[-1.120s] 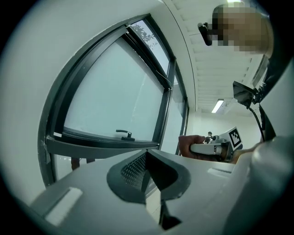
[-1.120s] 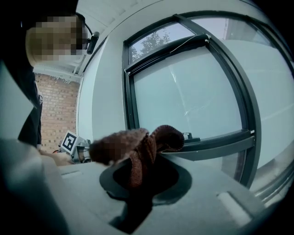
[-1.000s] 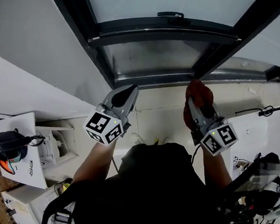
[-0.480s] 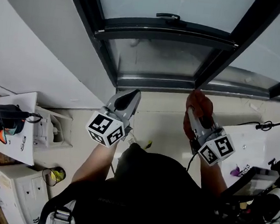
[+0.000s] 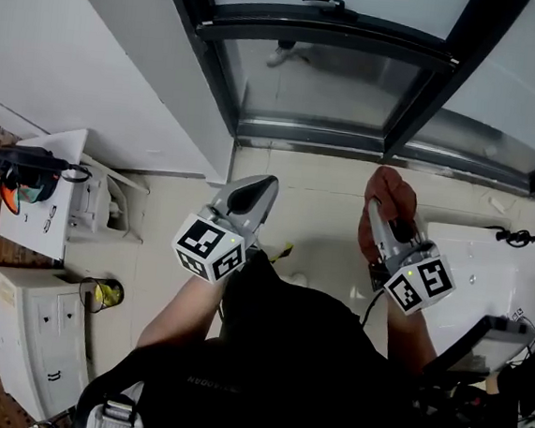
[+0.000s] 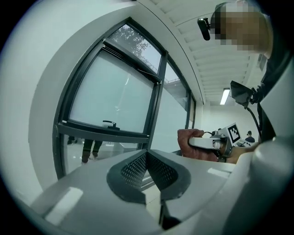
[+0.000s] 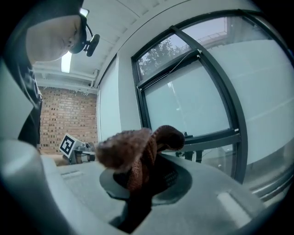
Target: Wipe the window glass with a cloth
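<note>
The window glass (image 5: pixel 323 80) sits in a dark frame straight ahead, with a black handle (image 5: pixel 323 1) on the upper sash; it also fills the left gripper view as window glass (image 6: pixel 110 98). A reddish-brown cloth (image 5: pixel 389 194) is bunched in my right gripper (image 5: pixel 382 202), whose jaws are shut on it a short way back from the pane. The cloth (image 7: pixel 138 151) covers the jaw tips in the right gripper view. My left gripper (image 5: pixel 254 193) is held level beside it, jaws shut and empty, also seen as the left gripper (image 6: pixel 148 166).
A white wall (image 5: pixel 103 61) runs along the left of the window. White cabinets (image 5: pixel 38 205) with a dark helmet (image 5: pixel 22 171) stand at left; a white desk (image 5: pixel 488 267) with cables lies at right. Pale tiled floor (image 5: pixel 311 203) lies below the sill.
The head view has tilted down and back, so the window has slid toward the top of the frame. Both grippers have drawn slightly away from the sill; the cloth stays held.
</note>
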